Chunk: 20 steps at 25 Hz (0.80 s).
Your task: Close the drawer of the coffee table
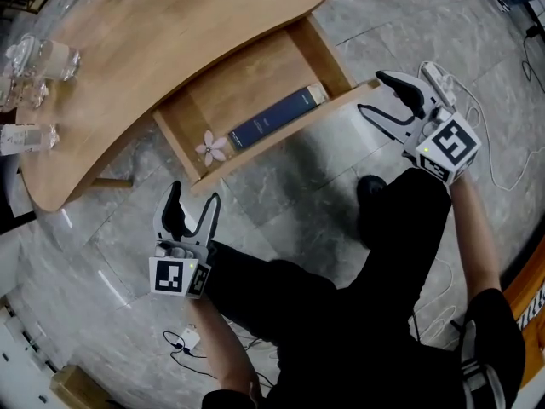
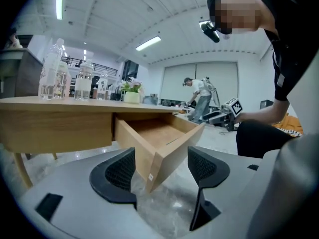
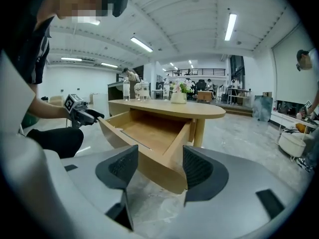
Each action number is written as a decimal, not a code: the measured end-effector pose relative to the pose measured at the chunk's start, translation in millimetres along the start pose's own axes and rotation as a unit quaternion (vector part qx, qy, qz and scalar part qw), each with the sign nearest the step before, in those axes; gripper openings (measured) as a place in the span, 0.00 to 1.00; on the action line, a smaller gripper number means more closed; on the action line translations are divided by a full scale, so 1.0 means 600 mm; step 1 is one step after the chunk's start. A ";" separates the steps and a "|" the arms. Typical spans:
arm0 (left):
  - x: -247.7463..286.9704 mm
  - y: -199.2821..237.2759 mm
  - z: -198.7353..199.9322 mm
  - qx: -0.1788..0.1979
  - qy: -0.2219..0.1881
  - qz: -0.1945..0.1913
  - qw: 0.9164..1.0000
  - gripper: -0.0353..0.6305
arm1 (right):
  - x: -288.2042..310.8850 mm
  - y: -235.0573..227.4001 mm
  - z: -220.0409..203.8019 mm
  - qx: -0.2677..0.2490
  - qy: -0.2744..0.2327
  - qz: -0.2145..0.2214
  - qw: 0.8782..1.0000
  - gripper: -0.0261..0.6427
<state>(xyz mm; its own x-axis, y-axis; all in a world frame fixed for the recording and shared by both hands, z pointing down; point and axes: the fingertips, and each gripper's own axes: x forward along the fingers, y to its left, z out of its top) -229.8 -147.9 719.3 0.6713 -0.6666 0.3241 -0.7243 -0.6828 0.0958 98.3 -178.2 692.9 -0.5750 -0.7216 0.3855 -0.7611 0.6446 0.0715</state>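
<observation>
**Setting.** Open hall with strip lights. Grey marbled stone floor [image 1: 281, 211]. On it stands a curved light-wood coffee table surface [image 1: 170, 32], cut off by the top edge of the head view.

**Item 1.** Open light-wood drawer [image 1: 247, 79], drawn out from under the surface's near edge toward the person.
- Its rear part is hidden beneath the tabletop.
- The long axis, taken along the front panel, runs from lower left to upper right in the head view. The open side faces up.
- Contents: a dark blue book [image 1: 277, 119] lies flat along the front panel, its cover print too small to read. A pale pink flower [image 1: 213, 147] lies in the left front corner.
- Neither shows in the gripper views, where the drawer walls block them.

**Item 2.** Left hand-held gripper [image 1: 194, 196], just off the drawer's left front corner. Its jaws are spread wide and grip nothing. In its own view that corner stands between them, clear of both pads.

**Item 3.** Right hand-held gripper [image 1: 375, 94], at the right front corner. Its jaws are likewise wide apart and empty, with the corner between them and no pad pressing on it.

**Item 4.** Clear glass bottles [image 1: 38, 58] at the surface's left end, partly cut off by the frame edge.

**Item 5.** The person's dark trousers [image 1: 341, 296], which cover the floor below the drawer.
</observation>
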 end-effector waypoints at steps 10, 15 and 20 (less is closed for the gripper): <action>0.029 0.002 -0.003 0.004 -0.032 0.006 0.999 0.52 | 0.024 -0.015 -0.037 0.005 0.036 -0.039 0.999 0.40; 0.027 0.007 -0.015 0.017 -0.018 0.018 1.000 0.46 | 0.020 -0.015 -0.035 -0.011 0.030 -0.056 0.998 0.41; 0.028 -0.001 -0.013 0.022 -0.018 0.011 1.000 0.39 | 0.022 -0.019 -0.040 0.012 0.028 -0.051 0.998 0.42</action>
<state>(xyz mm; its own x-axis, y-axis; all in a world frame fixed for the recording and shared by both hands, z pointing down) -219.7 -156.3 731.9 0.6614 -0.6915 0.2905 -0.7318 -0.6798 0.0478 106.7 -188.8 719.2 -0.4769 -0.7677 0.4280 -0.8221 0.5619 0.0918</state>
